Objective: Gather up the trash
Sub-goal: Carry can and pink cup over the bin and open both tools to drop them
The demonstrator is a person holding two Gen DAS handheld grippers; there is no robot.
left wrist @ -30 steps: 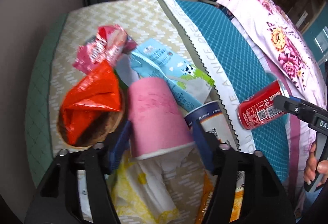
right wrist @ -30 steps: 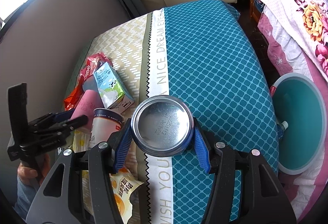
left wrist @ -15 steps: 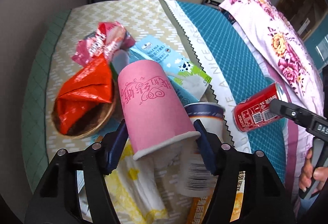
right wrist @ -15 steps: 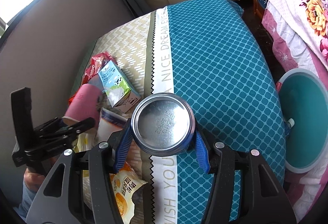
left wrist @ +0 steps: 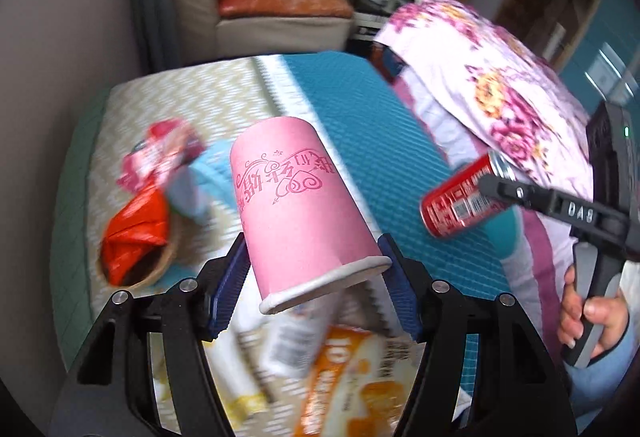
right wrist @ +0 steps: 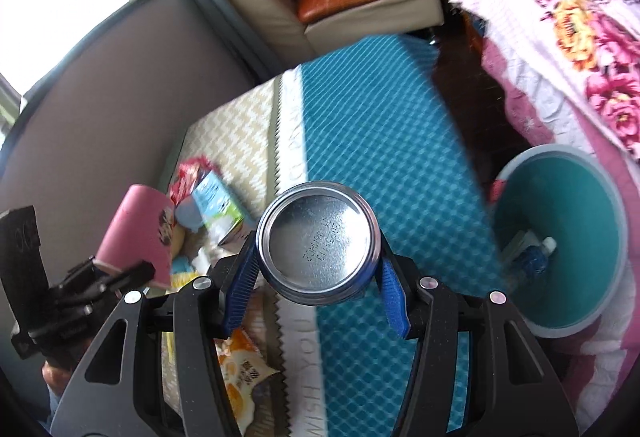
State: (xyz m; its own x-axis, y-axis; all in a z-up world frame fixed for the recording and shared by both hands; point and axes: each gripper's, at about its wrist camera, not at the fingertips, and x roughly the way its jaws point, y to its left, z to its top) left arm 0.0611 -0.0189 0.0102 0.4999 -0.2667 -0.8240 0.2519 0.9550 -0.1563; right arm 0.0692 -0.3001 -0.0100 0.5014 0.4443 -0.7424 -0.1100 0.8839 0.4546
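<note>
Since the earlier frame, my left tool point(left wrist: 312, 277) has lifted the pink paper cup point(left wrist: 298, 205) clear of the litter on the bed point(left wrist: 360, 125); its pads clamp the cup near the rim. My right tool point(right wrist: 316, 277) grips the red can point(left wrist: 460, 197), raised left of the teal bin point(right wrist: 560, 237).

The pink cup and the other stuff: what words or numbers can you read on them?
"DAS": white letters on the right gripper.
"WISH YOU": on the bedspread's white stripe.
"10": on the orange snack bag.
Pink cup: curly characters, upside down, not readable.
Red can: label and barcode too small. Stamped code on its silver bottom: too faint.
Milk carton: blurred.
</note>
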